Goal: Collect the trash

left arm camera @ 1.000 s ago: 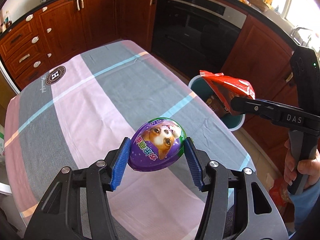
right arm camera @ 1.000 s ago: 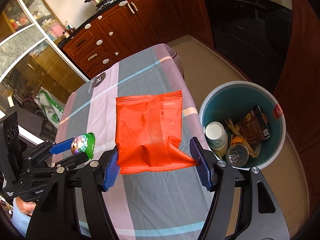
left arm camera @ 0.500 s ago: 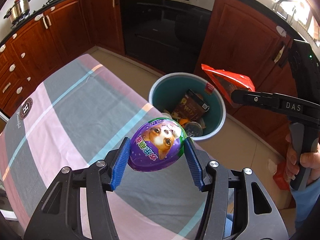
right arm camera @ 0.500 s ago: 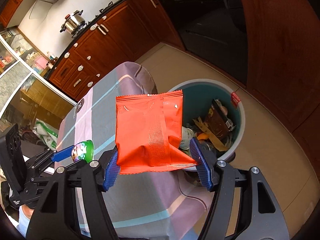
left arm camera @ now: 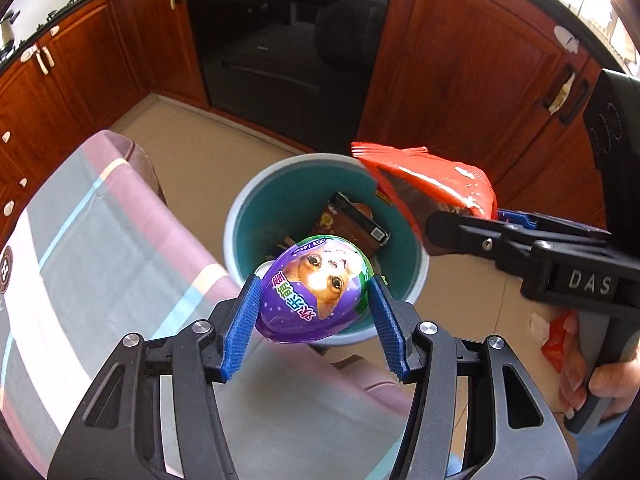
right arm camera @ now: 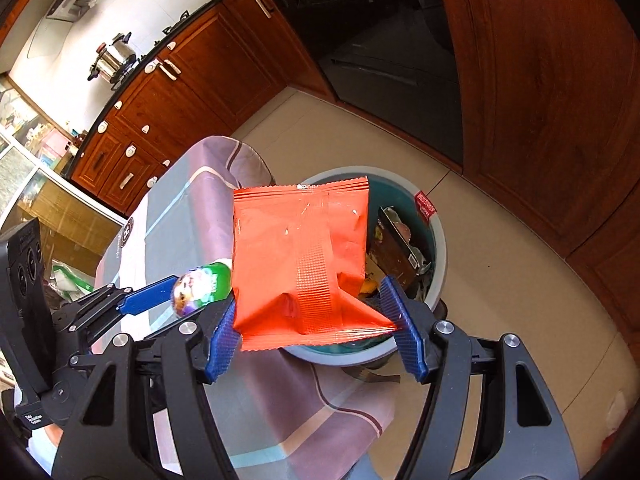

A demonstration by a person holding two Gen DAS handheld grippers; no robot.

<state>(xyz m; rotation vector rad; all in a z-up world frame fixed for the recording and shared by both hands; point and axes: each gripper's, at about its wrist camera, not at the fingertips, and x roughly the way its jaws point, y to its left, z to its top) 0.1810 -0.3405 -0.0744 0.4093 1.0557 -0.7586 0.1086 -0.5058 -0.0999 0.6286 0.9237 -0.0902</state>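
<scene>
Beside the cloth-covered table (left arm camera: pixel 100 240), the teal round waste bin (left arm camera: pixel 240 216) sits below both loads: left gripper (left arm camera: pixel 314 312) clamps the purple plastic egg (left arm camera: pixel 316 288), right gripper (right arm camera: pixel 316 328) pinches the red foil snack bag (right arm camera: pixel 300 248); release follows, once centred over the bin.

Left tongs (left arm camera: pixel 312 300) grip purple egg (left arm camera: pixel 316 294) over bin (left arm camera: pixel 416 276).
</scene>
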